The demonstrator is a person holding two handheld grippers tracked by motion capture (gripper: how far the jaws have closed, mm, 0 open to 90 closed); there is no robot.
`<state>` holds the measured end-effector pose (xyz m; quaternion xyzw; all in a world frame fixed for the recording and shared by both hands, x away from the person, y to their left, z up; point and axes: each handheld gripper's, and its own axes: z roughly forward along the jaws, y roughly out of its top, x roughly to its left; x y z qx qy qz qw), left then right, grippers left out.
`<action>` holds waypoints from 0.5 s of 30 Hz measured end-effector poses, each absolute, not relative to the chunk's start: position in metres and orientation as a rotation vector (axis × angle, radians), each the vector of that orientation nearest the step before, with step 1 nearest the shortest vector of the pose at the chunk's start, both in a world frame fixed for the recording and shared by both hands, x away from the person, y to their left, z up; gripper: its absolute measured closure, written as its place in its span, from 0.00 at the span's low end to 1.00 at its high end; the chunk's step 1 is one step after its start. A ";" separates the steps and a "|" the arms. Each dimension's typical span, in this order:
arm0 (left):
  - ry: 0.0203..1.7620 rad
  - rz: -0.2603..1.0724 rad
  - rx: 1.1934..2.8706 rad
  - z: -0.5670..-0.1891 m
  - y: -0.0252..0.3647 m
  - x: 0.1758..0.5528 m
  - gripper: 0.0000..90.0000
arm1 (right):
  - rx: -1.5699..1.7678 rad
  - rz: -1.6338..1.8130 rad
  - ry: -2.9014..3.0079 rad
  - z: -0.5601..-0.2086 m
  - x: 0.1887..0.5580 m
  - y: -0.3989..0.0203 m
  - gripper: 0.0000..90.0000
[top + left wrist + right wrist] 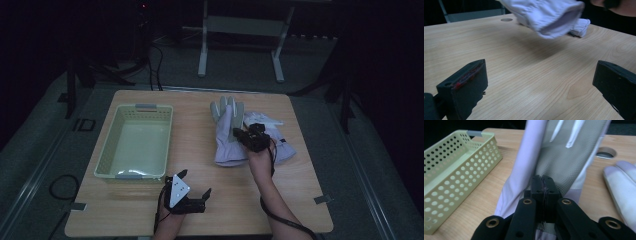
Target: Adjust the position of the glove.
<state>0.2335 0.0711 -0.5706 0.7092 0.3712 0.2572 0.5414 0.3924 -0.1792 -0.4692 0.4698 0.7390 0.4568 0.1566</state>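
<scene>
A pale lilac work glove (226, 131) with a grey textured palm (564, 157) lies on the right half of the wooden table (195, 145). My right gripper (237, 132) is shut on it near the cuff, and in the right gripper view the jaws (545, 182) pinch the fabric while the glove rises in front of them. The held glove's open cuff (549, 17) hangs above the tabletop. A second, whiter glove (267, 121) lies just to its right (621, 187). My left gripper (196, 182) rests near the table's front edge, open (539, 72), with nothing between its jaws.
A pale green perforated basket (107, 147) with grey handles stands empty on the table's left half (461, 157). A round cable hole (606, 153) is set in the tabletop beyond the gloves. Bare wood lies between the basket and the gloves.
</scene>
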 end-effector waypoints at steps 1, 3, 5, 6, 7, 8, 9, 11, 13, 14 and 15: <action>0.881 0.613 1.686 -0.571 0.071 0.233 0.00 | 1.352 1.305 2.119 -0.470 0.388 -0.181 0.99; 0.880 0.616 1.687 -0.571 0.071 0.233 0.00 | 1.377 1.297 2.115 -0.472 0.379 -0.185 0.99; 0.879 0.618 1.691 -0.571 0.071 0.233 0.00 | 1.417 1.300 2.107 -0.477 0.367 -0.190 0.99; 0.878 0.618 1.691 -0.571 0.070 0.233 0.00 | 1.417 1.300 2.107 -0.477 0.367 -0.190 0.99; 0.878 0.619 1.692 -0.571 0.070 0.233 0.00 | 1.426 1.308 2.095 -0.478 0.363 -0.192 0.99; 0.877 0.619 1.693 -0.571 0.070 0.233 0.00 | 1.438 1.317 2.088 -0.479 0.360 -0.194 0.99; 0.878 0.620 1.694 -0.570 0.070 0.233 0.00 | 1.444 1.326 2.091 -0.481 0.358 -0.195 0.99; 0.878 0.620 1.695 -0.570 0.070 0.233 0.00 | 1.439 1.318 2.091 -0.484 0.352 -0.195 0.99; 0.877 0.621 1.694 -0.571 0.070 0.233 0.00 | 1.449 1.306 2.096 -0.488 0.347 -0.196 0.99; 0.877 0.621 1.694 -0.571 0.070 0.233 0.00 | 1.453 1.304 2.098 -0.492 0.344 -0.196 0.99; 0.875 0.623 1.694 -0.571 0.070 0.233 0.00 | 1.463 1.294 2.094 -0.495 0.343 -0.196 0.99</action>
